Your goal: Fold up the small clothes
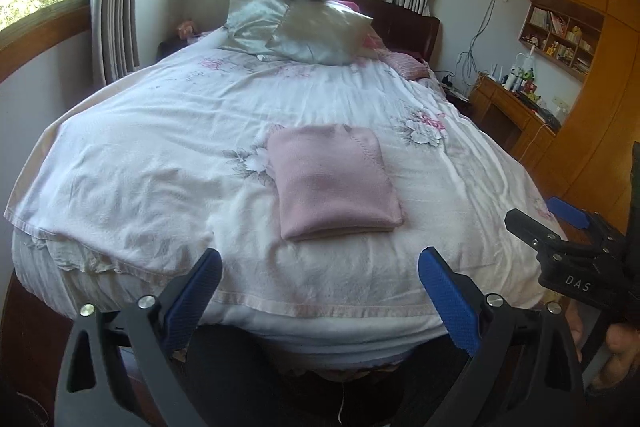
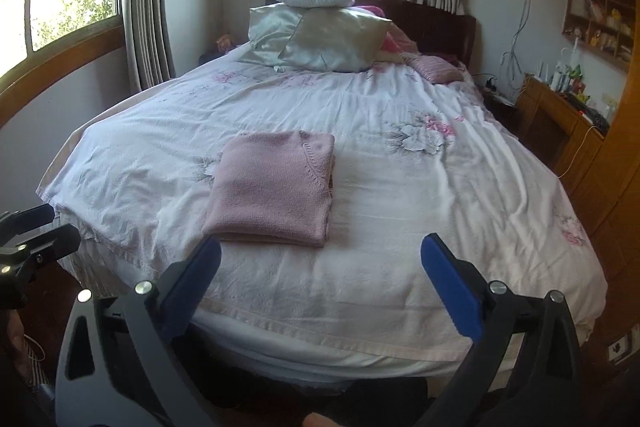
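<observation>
Black-framed left gripper (image 1: pixel 320 291) and right gripper (image 2: pixel 320 287), blue textured jaws, silver screws, white "DAS" lettering.

I'm looking from the foot of the bed (image 1: pixel 160 163) through both wrist cameras, facing the far headboard (image 2: pixel 432 23). The left view is sitting leftward, the right rightward; both are sharing the folded pink sweater (image 1: pixel 332 183).

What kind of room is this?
Most likely a home bedroom: a bed with a floral cover, pillows at its head, curtained windows, and a wooden desk with shelves. A folded pink sweater lies on the bed.
</observation>
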